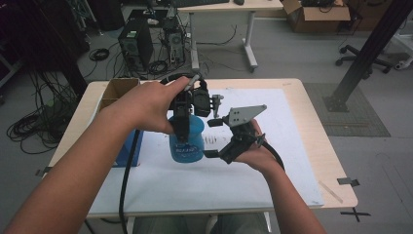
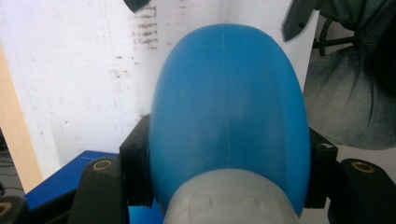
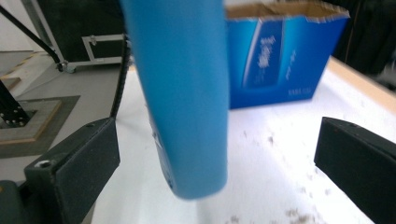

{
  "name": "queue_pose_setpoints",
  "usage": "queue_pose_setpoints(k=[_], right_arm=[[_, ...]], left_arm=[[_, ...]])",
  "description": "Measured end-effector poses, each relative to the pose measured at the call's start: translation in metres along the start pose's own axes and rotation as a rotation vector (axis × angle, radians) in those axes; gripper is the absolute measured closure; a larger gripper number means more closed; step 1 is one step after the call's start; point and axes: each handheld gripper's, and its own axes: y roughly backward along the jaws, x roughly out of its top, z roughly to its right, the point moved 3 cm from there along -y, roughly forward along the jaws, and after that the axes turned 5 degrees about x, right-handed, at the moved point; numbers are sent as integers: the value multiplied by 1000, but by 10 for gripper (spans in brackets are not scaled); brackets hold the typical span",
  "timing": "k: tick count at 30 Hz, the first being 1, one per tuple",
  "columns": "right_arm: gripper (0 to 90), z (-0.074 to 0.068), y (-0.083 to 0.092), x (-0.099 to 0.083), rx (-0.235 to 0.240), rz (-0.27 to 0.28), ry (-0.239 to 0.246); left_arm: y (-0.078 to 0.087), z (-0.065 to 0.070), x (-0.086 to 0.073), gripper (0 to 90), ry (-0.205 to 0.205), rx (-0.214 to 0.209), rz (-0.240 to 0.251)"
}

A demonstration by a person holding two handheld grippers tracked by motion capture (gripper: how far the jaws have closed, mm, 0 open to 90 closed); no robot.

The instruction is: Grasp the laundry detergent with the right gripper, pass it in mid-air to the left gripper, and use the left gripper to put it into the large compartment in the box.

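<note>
Just one blue bottle [image 1: 187,139], two hand-held grippers (left [image 1: 184,127] clamped).

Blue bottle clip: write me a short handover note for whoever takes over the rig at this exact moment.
Left gripper: shut on the blue bottle, jaws clamped on its sides near the white neck, held above the white mat.
Right gripper: open, jaws spread either side of the bottle's lower end, not touching.
Blue carton: open-topped, at the mat's left edge.
Done: bottle picked up.
Left: probably a handover to the right gripper or placing in the carton; unclear which.
</note>
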Motion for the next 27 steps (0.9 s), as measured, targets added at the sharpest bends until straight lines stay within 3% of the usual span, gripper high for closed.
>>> queue_pose_setpoints(k=[5,7,9,14,27], right_arm=[[0,11,4,-4,56,17,-105],[15,13,5,-7,36,-30,-134],[7,14,6,-9,-24,-81,-130],[0,15,9,-8,-73,-118,-77],[2,15,27,-3,-99,-266,-38]], left_arm=[[0,-1,-1,380,6,-1,7],[0,-2,-1,380,6,3,10],[0,-2,-2,379,6,6,7],[1,-5,-5,379,25,6,-3],[14,-14,-13,378,120,-13,-30]])
